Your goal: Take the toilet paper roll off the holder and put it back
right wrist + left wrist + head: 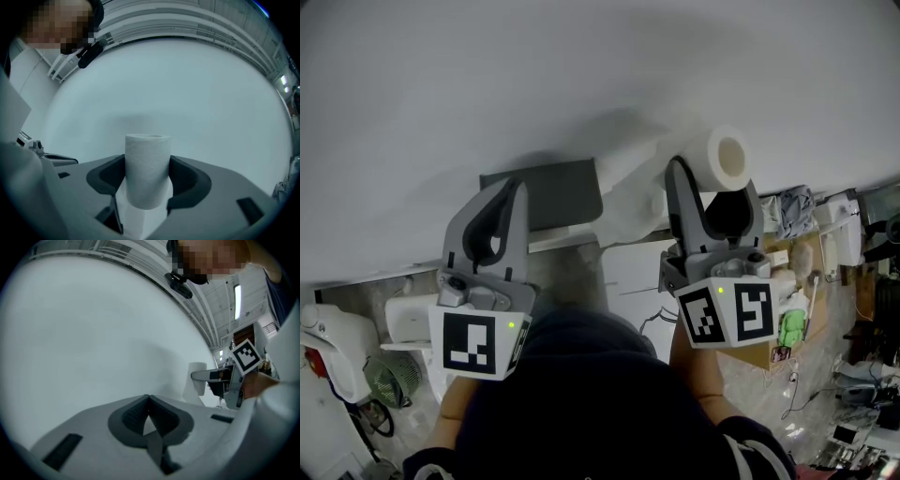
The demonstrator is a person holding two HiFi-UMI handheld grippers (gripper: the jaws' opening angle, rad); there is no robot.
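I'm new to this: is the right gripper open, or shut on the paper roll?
Shut: in its own view, the right gripper has both jaws pressed against the sides of the toilet paper roll.

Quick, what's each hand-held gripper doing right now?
Left hand-held gripper: closed, empty.
Right hand-held gripper: closed on the roll.

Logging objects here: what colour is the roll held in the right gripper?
The toilet paper roll is plain white; the right gripper view shows it best.
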